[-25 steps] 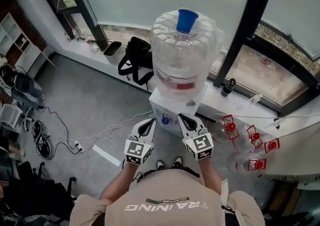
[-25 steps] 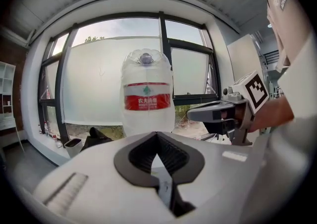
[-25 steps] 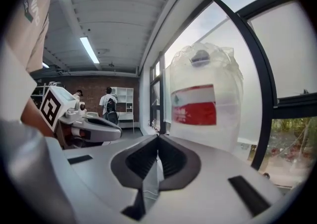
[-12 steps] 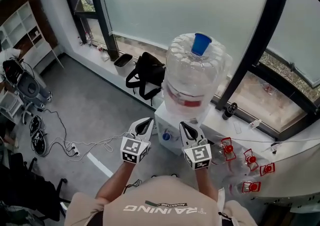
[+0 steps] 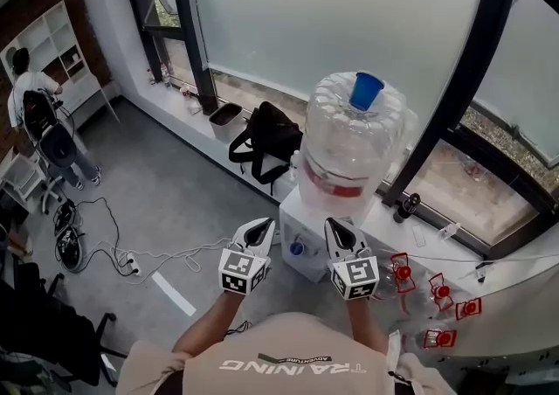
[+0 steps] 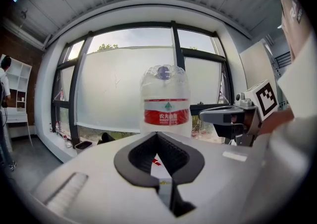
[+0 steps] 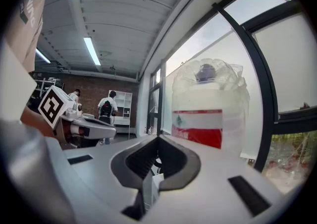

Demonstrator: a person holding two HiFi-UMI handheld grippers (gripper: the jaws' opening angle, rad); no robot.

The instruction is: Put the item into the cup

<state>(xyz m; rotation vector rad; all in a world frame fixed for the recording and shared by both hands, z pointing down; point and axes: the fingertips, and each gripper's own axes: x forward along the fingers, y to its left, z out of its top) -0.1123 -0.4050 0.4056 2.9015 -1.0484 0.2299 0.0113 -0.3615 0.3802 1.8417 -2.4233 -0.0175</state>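
Note:
A blue cup (image 5: 366, 91) stands on top of the big clear water bottle (image 5: 349, 148) that sits on a white dispenser (image 5: 307, 229). My left gripper (image 5: 260, 227) and right gripper (image 5: 339, 227) hover side by side just in front of the dispenser, both shut with nothing between the jaws. In the left gripper view the shut gripper (image 6: 157, 135) points at the bottle (image 6: 166, 100) with its red label. The right gripper (image 7: 158, 138) points left of the bottle (image 7: 208, 114). No loose item shows in any view.
Several red-capped empty bottles (image 5: 437, 288) lie at the right beside the dispenser. A black backpack (image 5: 271, 140) and a black tray (image 5: 225, 114) sit by the window. Cables (image 5: 113, 249) trail over the grey floor. A person (image 5: 35, 96) stands at far left.
The view has drawn back and swung left, so the dispenser and cup now sit further right and lower. Both grippers stay shut and keep their place in front of the dispenser.

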